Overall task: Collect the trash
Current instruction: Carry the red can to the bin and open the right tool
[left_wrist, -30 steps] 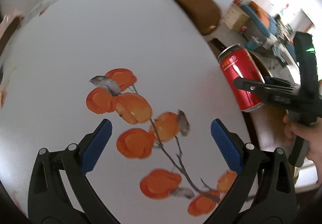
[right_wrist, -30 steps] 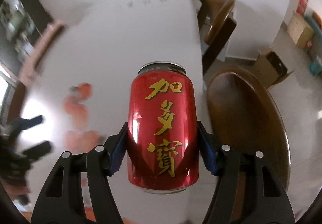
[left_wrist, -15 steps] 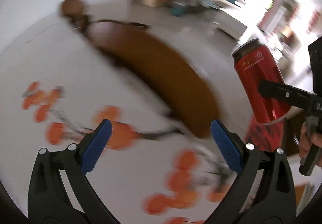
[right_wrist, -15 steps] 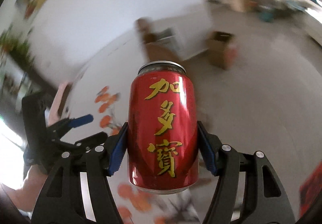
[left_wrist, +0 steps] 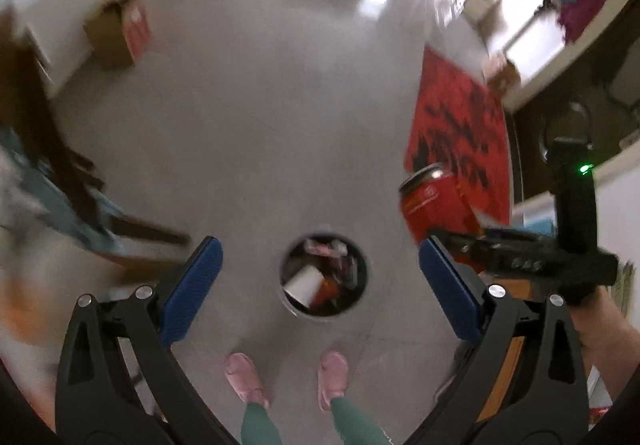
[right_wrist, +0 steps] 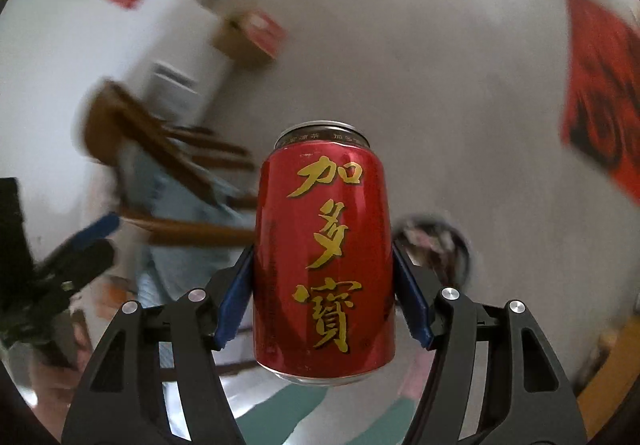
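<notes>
Can (right_wrist: 325,253), red with gold characters, is pinched upright in the right claw (right_wrist: 324,297), blue pads pressing its sides at 9 and 3 o'clock, roughly at mid-height. No visible slip or tilt in the right wrist view.

Left to right in the left wrist view: blurred wooden chair (left_wrist: 48,149) at 9 o'clock, left claw (left_wrist: 318,285) spread wide and holding nothing, trash bin (left_wrist: 324,279) on the floor dead centre between its pads, the person's pink slippers (left_wrist: 288,381) at 6 o'clock just below the bin, then the can (left_wrist: 434,205) at 3 o'clock, off to the side of the bin and well above the floor.

Bin is round, open-topped, already part full: a white cup and mixed wrappers show inside.

Judgement: carry phase, can not yet over the opening.

Risks:
- Release too early: the can sits to the right of the bin mouth, so it would hit the floor and roll.
- Both views are motion-blurred, so the rig is swinging fast; sideways carry-over at release could throw the can past the rim.
- Drop looks tall; the can may bounce off the cup or rim and out.
- Feet are close to the bin, so a miss could land on them.
</notes>
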Demonstrator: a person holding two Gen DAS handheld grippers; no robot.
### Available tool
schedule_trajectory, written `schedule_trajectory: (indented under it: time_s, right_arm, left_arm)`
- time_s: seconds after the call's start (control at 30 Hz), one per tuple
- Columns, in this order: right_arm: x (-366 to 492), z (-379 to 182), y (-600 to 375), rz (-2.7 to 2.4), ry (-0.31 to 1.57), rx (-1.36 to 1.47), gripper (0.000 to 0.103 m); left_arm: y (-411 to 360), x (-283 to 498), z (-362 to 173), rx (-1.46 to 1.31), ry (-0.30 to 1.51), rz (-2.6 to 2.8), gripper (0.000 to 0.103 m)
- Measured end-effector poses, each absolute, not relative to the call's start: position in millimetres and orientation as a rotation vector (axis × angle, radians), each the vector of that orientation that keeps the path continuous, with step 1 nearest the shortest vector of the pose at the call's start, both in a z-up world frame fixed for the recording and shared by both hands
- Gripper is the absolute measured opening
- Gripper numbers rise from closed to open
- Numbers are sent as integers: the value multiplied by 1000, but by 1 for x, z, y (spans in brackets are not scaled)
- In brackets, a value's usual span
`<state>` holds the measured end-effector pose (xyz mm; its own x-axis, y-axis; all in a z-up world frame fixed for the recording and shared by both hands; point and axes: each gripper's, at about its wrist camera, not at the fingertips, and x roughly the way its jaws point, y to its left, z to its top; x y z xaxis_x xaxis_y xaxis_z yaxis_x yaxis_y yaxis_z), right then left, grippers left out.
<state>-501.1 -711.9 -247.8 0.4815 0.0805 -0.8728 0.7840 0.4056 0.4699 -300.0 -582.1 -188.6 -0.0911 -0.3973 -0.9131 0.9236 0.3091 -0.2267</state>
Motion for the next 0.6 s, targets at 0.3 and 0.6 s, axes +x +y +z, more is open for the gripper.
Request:
schedule_trajectory:
  time_s: [0.3,0.6]
  right_arm:
    - [-539,-473,-682,-650,1054,1262,66]
    - [-529,-538,-680,-738,1074,1278,76]
  left_arm:
    - [-592,-338,-413,824,1322,-1201,96]
    - [-582,-335,-461,894,1314,-1171,96]
